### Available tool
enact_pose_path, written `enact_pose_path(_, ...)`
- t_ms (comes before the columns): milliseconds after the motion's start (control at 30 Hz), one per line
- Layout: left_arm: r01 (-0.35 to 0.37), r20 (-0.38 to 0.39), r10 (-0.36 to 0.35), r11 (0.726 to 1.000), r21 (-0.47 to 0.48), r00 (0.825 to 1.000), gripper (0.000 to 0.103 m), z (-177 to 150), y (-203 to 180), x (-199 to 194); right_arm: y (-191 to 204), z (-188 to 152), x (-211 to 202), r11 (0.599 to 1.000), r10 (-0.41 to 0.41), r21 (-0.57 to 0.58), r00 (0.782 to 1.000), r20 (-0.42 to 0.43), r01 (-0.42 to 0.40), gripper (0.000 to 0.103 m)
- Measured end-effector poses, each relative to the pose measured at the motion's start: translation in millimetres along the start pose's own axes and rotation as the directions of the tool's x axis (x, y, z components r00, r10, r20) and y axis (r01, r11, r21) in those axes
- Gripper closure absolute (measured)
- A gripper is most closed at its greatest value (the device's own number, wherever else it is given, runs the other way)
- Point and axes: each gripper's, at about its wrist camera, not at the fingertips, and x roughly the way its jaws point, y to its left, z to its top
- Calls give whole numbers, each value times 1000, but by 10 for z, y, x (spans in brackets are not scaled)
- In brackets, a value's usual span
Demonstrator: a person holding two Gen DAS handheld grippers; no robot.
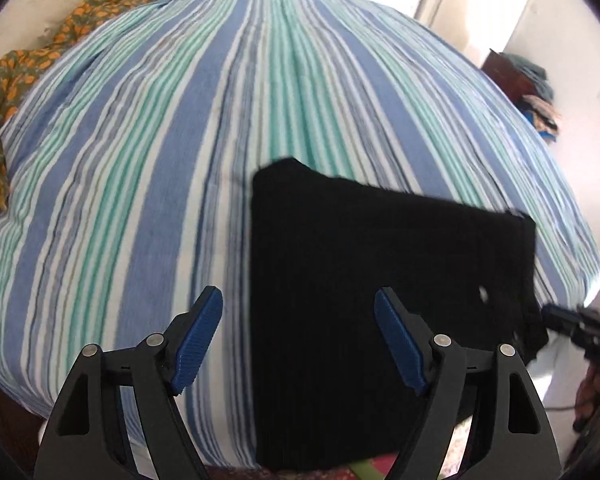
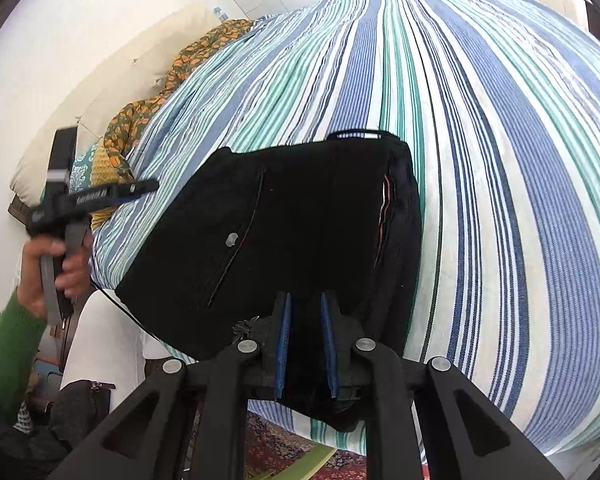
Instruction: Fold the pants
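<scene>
Pants [image 2: 292, 224], black and folded into a thick rectangular bundle, lay near the front edge of a bed, directly ahead of both grippers. In the right wrist view, the right gripper [image 2: 306, 300] sat closest, its two blue-padded fingers [image 2: 285, 344] drawn narrowly together with the near hem of the dark cloth between them; whether the pads actually pressed on the fabric could not be told against the black. Just beyond its tips, a small pale button and a slanted pocket seam showed on the top layer, and a loop stood up at the far edge of the bundle.

In the left wrist view, the left gripper [image 1: 298, 300] had its jaws spread wide and held nothing. Its left finger hung over bare sheet, its right finger over the bundle's near left part. To the far left of the right gripper, a hand [image 2: 56, 268] in a green sleeve [image 2: 8, 352] held that left tool by its handle, off the bed's corner.

Beneath and past the bundle stretched the bedsheet [image 1: 180, 140], striped in blue, teal and white, lightly creased and otherwise bare. At its far left edge lay a crumpled orange-and-green patterned cloth [image 1: 24, 72] against a cream wall. Far to the right stood a dark wooden piece of furniture [image 1: 508, 76] with a pile of clothes [image 1: 540, 100] beside it, and a white door [image 1: 480, 4] behind. A red patterned rug [image 2: 284, 448] showed below the bed's front edge.
</scene>
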Motion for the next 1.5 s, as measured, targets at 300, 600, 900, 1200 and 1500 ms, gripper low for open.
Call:
enact_pose_path(300,-77,-24,82,985,152,996,23,-585,-488,103,410,-280,81,980,39,-186,984,-175,-72,77)
enact_pose_path(600,-114,-18,117,985,131,993,23,-628,-520,40,151,-461,1,998,31,-51,982,-186,-41,75)
enact_pose_path(900,-124,-16,127,984,125,992,22,-640,-536,26,157,-422,98,999,22,-41,980,-200,-30,65)
enact_pose_path(1200,-113,-36,118,987,111,992,20,-661,-458,-20,118,-439,93,999,29,-13,978,-208,-32,57)
enact_pose_path(1500,-11,-26,8,993,-114,1000,20,-619,189,-410,-172,-380,-289,989,109,111,986,-123,-96,46)
